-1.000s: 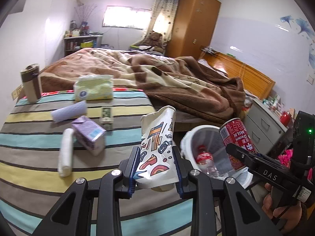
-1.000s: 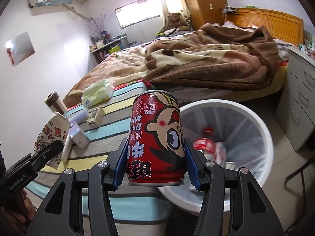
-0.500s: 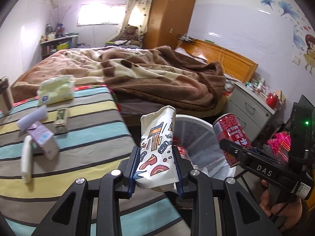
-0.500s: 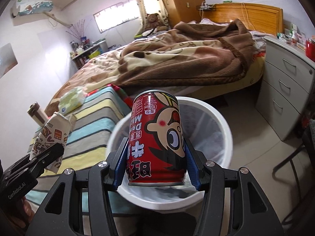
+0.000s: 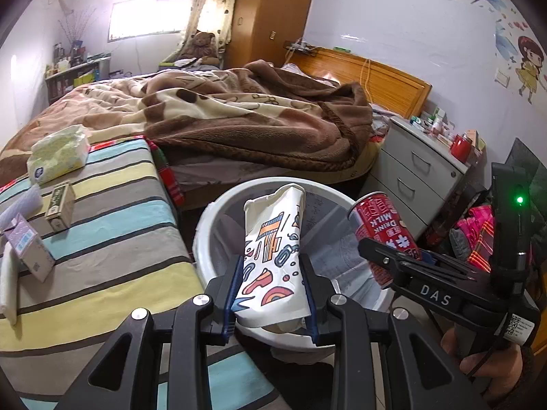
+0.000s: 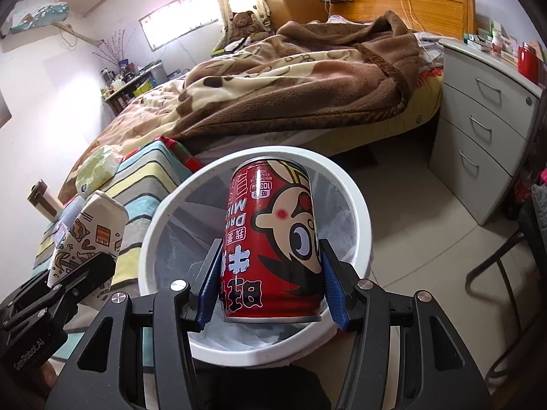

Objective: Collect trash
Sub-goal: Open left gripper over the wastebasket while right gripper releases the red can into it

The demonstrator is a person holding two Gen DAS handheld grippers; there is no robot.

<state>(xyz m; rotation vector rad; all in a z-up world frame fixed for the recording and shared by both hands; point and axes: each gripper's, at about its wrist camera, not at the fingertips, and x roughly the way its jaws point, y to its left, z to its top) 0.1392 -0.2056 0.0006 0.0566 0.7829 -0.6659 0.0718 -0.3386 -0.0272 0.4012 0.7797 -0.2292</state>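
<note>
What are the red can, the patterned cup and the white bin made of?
Red can: probably thin metal, glossy print, bare silvery rim at the bottom. Patterned cup: looks like matte paper, its mouth squashed and creased. White bin: seemingly smooth plastic, with a thin, wrinkled translucent liner inside.

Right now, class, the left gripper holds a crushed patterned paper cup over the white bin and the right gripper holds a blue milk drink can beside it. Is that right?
One detail is wrong: the can in the right gripper is red, not blue, as the right wrist view shows. The left gripper does hold the crushed patterned paper cup over the white bin.
</note>
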